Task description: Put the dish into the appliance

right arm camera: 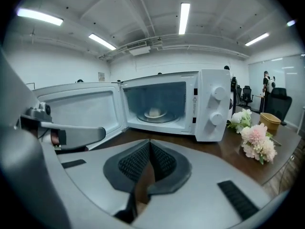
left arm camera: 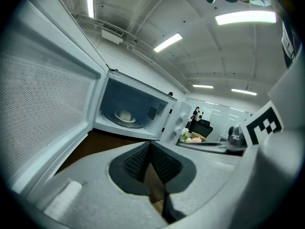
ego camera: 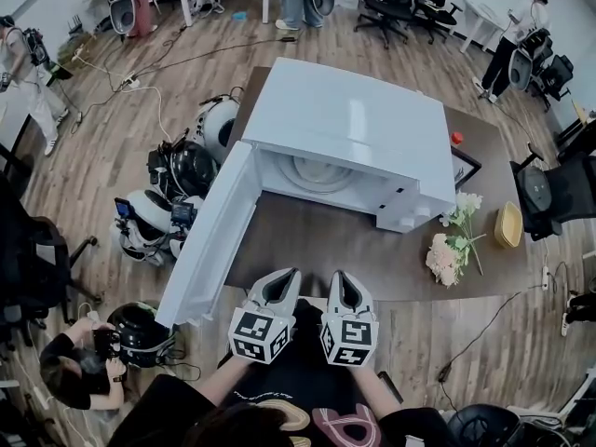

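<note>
We hold our left gripper [ego camera: 283, 275] and right gripper [ego camera: 341, 277] clenched on nothing before the white microwave [ego camera: 354, 124], door [ego camera: 209, 236] swung wide, the dish [right arm camera: 155, 112] sitting inside on its turntable [right arm camera: 167, 118]

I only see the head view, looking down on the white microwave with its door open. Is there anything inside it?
Observer: Yes. The right gripper view shows a pale dish on the round tray inside the microwave.
Visitor: What controls does its front have?
Observer: Two round knobs, one above the other, to the right of the opening.
Visitor: Are the two tools holding something?
Observer: No. The left hand-held gripper and the right hand-held gripper each have their jaws shut with nothing between them.
</note>
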Tool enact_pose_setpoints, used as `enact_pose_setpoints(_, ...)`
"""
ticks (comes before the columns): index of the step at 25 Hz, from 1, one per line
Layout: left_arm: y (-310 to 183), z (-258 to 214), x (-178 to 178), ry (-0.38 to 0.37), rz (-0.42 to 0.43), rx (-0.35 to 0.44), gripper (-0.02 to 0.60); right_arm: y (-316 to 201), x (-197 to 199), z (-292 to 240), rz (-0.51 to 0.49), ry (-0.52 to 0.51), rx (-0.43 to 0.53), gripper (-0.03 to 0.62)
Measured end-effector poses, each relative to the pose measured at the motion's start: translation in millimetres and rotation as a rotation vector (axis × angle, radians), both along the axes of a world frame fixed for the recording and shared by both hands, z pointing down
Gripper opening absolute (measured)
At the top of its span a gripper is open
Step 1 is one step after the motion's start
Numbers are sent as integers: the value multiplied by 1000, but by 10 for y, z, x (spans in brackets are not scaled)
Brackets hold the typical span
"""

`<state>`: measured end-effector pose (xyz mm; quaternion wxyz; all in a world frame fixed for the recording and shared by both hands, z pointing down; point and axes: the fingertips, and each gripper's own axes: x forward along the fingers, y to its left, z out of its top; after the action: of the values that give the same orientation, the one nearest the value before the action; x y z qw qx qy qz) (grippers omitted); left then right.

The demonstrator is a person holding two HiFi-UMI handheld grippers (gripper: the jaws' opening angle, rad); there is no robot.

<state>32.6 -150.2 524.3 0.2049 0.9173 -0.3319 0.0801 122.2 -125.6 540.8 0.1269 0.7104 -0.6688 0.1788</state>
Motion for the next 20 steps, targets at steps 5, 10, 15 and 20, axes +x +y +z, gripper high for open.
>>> enact_pose_setpoints(5,26,-45,-26,7,5,4,9,4,-93,-15,-41,32,-9,6)
enact_pose_setpoints(10,18,-77,-39,0,3,21,9,-30,-125,-41,-58,27,-4,7)
enact_pose_setpoints(15,29,-95,-29,-20,21,46,9,-45,-88,-85,-44,35,20,6)
enact_pose_setpoints(20,39,-109,-30,-21,22,46,9,-38,-88,-74,-46,37,20,6)
